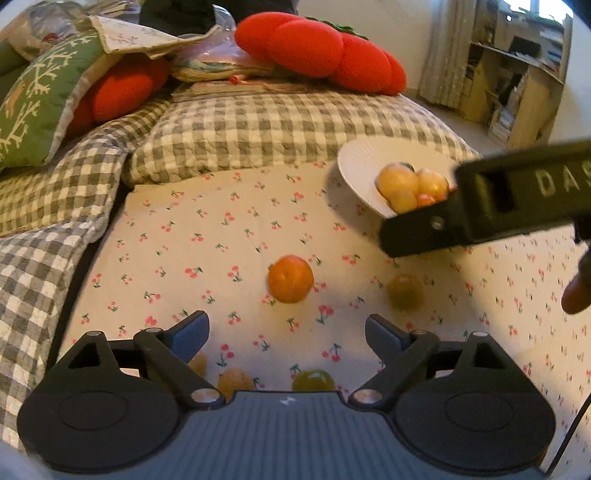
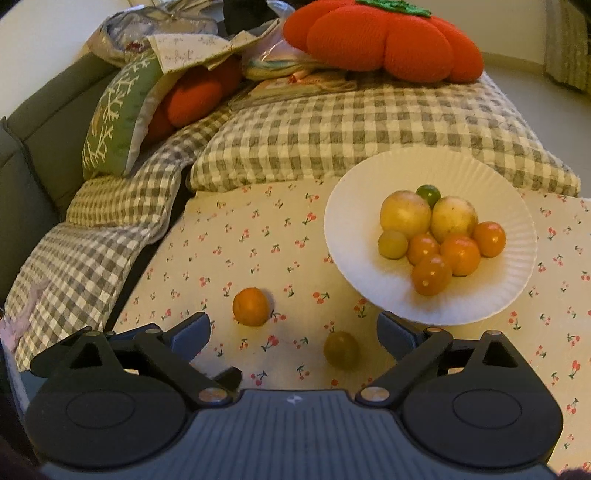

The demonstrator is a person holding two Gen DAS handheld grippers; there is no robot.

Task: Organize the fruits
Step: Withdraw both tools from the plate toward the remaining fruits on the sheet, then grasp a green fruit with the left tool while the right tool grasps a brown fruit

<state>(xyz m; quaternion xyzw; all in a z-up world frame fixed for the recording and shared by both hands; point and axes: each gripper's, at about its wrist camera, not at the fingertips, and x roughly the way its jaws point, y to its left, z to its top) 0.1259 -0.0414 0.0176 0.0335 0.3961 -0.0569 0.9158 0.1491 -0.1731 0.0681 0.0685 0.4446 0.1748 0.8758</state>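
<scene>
Cherry-print bedding is strewn with a loose orange and green fruit; both the left gripper and right gripper are held released; fruit could be nudged rolling off the soft cloth, away from the plate

Warm, dim indoor light, daylight perhaps from the window. Soft shadows under the plate. The right gripper is motion-blurred; fisheye bends and darkens the edges.
</scene>
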